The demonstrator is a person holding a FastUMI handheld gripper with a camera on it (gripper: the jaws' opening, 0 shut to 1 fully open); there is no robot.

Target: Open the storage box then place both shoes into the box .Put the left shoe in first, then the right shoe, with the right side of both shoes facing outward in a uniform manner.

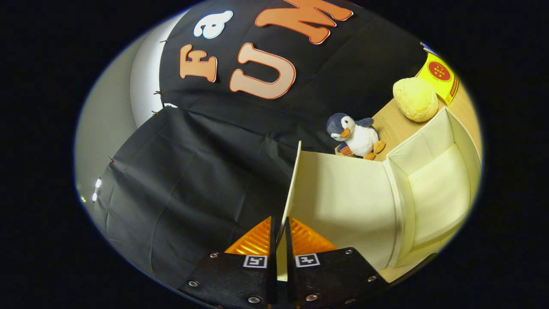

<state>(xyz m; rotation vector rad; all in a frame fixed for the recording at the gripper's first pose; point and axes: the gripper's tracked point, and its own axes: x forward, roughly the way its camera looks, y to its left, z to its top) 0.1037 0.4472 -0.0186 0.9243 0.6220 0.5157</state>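
My gripper [279,234] is shut on the thin edge of the cream storage box's lid [343,193], which stands raised and runs from between my fingers up and away. Both fingers [253,240] press on that edge from either side. Past the lid, the open box [433,189] shows its pale inner walls and a folded inner panel. The view is tilted, so the box lies off to the right of the fingers. No shoes are seen.
A small plush penguin [356,135] sits on the wooden tabletop [396,124] just beyond the lid. Farther along lie a pale yellow knobbly ball [415,98] and a yellow packet [439,77]. Black cloth hangs to the left of the lid.
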